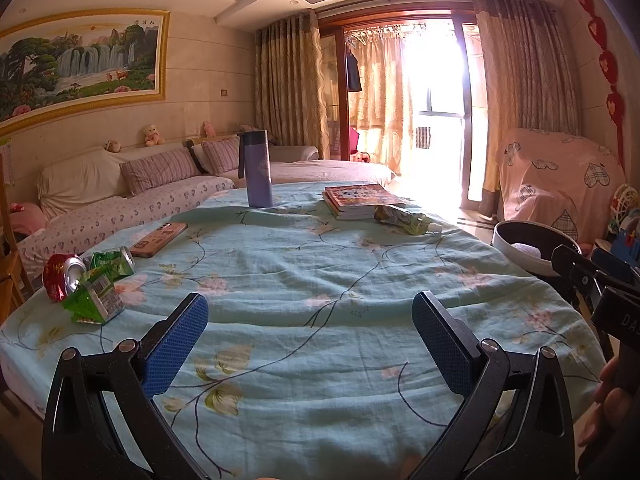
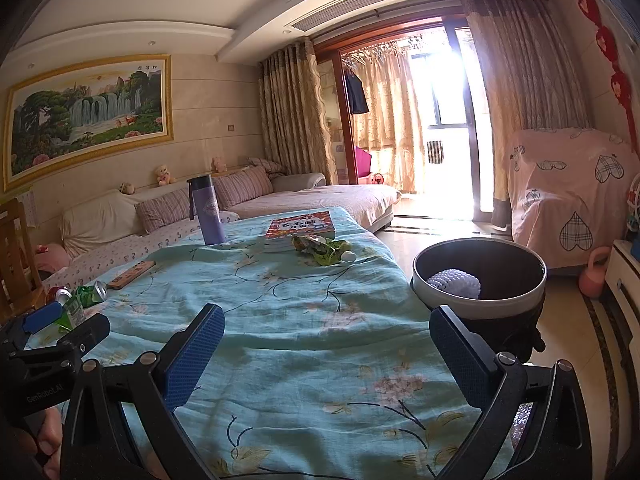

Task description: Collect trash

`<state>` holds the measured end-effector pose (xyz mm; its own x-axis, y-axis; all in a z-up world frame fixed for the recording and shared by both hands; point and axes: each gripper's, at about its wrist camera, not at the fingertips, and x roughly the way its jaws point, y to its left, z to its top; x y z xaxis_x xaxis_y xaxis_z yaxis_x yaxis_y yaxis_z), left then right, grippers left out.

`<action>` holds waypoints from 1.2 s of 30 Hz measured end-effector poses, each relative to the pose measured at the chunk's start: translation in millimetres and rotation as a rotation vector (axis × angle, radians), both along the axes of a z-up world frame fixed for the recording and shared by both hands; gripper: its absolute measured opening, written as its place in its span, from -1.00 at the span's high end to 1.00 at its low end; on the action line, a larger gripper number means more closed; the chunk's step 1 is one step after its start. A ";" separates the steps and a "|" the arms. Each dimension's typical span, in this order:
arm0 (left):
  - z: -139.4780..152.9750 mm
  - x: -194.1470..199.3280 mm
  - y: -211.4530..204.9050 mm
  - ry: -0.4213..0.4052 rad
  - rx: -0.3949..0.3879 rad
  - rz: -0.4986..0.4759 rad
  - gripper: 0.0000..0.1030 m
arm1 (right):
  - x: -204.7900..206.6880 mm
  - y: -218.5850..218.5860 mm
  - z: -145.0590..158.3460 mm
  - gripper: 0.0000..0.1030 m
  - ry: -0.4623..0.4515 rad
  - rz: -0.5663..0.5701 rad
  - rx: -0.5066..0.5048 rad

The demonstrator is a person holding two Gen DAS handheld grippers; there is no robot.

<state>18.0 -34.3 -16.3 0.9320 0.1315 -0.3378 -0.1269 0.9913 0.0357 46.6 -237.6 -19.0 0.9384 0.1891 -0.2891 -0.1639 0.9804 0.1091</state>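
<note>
Blue-padded tongs in both your hands hang spread apart over the flowered cloth, gripping nothing.

Your left gripper (image 1: 310, 314) and right gripper (image 2: 326, 326) sit at the near edge of the tablecloth (image 1: 320, 264). Far left lie a crushed red can (image 1: 60, 276), a green can (image 1: 114, 262) and a green carton (image 1: 94, 300), bunched together near a phone (image 1: 158, 239). Farther off, a green pouch (image 2: 324, 249) touches the books (image 2: 301, 226), left of which stands a bottle (image 2: 208, 210). The bin (image 2: 480, 280) stands just right of the table.

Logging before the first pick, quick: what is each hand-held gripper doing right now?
Left hand-held gripper: open, holding nothing, above the tablecloth.
Right hand-held gripper: open, holding nothing.
</note>
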 end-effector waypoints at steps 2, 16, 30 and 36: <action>-0.1 0.5 -0.5 0.002 0.000 -0.002 -1.00 | 0.3 -0.2 -0.2 -1.00 0.000 0.001 0.001; -1.1 2.5 -0.5 0.007 0.001 -0.008 -1.00 | 0.2 1.4 0.2 -1.00 0.004 0.004 0.001; -3.3 5.4 0.0 0.018 -0.005 -0.017 -1.00 | -1.6 4.0 0.7 -1.00 0.007 0.016 0.009; -4.2 7.1 0.3 0.025 -0.010 -0.020 -1.00 | -0.9 3.1 -0.5 -1.00 0.015 0.020 0.015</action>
